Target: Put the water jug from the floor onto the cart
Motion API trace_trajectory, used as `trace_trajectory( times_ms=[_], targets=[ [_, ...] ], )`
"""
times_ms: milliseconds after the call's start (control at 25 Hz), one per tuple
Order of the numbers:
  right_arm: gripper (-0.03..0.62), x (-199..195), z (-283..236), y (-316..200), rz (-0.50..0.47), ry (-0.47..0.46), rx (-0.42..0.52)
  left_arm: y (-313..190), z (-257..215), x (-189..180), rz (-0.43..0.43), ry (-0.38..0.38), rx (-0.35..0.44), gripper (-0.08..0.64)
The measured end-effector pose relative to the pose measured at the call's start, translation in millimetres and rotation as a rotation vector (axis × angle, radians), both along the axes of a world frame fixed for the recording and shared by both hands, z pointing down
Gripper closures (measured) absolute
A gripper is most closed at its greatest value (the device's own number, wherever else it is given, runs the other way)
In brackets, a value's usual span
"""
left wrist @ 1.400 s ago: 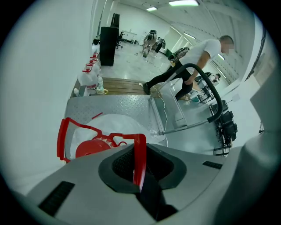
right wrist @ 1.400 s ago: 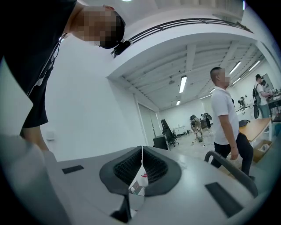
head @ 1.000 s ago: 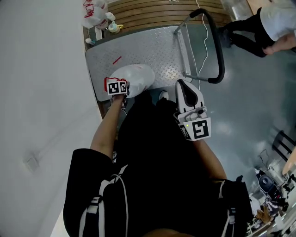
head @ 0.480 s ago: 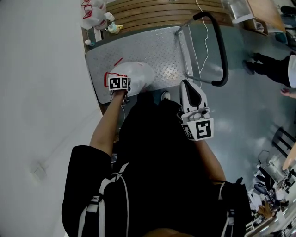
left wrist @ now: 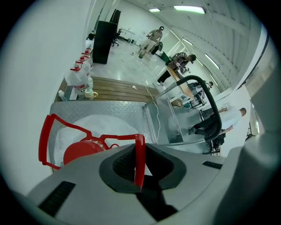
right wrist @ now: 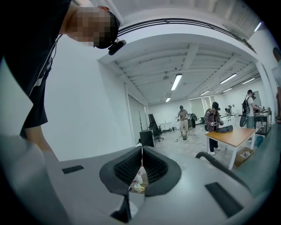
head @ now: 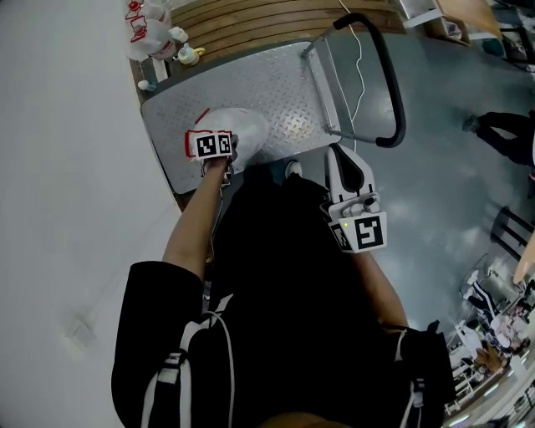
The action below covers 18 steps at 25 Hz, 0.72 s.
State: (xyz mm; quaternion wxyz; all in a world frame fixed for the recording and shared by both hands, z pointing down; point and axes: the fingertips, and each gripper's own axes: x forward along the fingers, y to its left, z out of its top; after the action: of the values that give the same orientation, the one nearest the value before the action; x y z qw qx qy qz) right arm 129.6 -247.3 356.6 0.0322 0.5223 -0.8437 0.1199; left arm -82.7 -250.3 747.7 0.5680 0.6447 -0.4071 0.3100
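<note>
The water jug (head: 244, 132), pale and translucent with a red cap (left wrist: 82, 152) and a red carrying handle (left wrist: 138, 154), hangs over the near part of the cart's metal deck (head: 267, 84). My left gripper (head: 213, 144) is shut on that red handle, which passes straight up between the pads in the left gripper view (left wrist: 136, 169). Whether the jug rests on the deck I cannot tell. My right gripper (head: 341, 159) hovers by the cart's near right corner, shut and empty; in the right gripper view (right wrist: 141, 169) its pads meet.
The cart's black push handle (head: 389, 84) rises at its right side, with a white cable (head: 361, 75) draped beside it. Bottles and bags (head: 150, 25) crowd the far left corner by a wooden slatted platform (head: 267, 17). A white wall (head: 67, 167) runs along the left. A person's legs (head: 501, 129) show at right.
My left gripper has carried the jug a little farther over the cart deck. The right gripper has barely shifted. The person at the right has moved away toward the picture's edge.
</note>
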Motion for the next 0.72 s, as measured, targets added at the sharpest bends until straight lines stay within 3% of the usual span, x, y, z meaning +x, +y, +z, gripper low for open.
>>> trace_trajectory(
  times_ms=[320, 520, 720],
  targets=[
    [0.572, 14, 2, 5, 0.04, 0.011, -0.015, 8, 5, 37, 0.06, 0.092, -0.063, 0.501],
    [0.572, 14, 10, 9, 0.022, -0.008, -0.055, 3, -3, 54, 0.047, 0.173, -0.044, 0.5],
    [0.572, 24, 14, 5, 0.019, -0.005, -0.06, -4, -6, 68, 0.064, 0.184, -0.019, 0.5]
  ],
)
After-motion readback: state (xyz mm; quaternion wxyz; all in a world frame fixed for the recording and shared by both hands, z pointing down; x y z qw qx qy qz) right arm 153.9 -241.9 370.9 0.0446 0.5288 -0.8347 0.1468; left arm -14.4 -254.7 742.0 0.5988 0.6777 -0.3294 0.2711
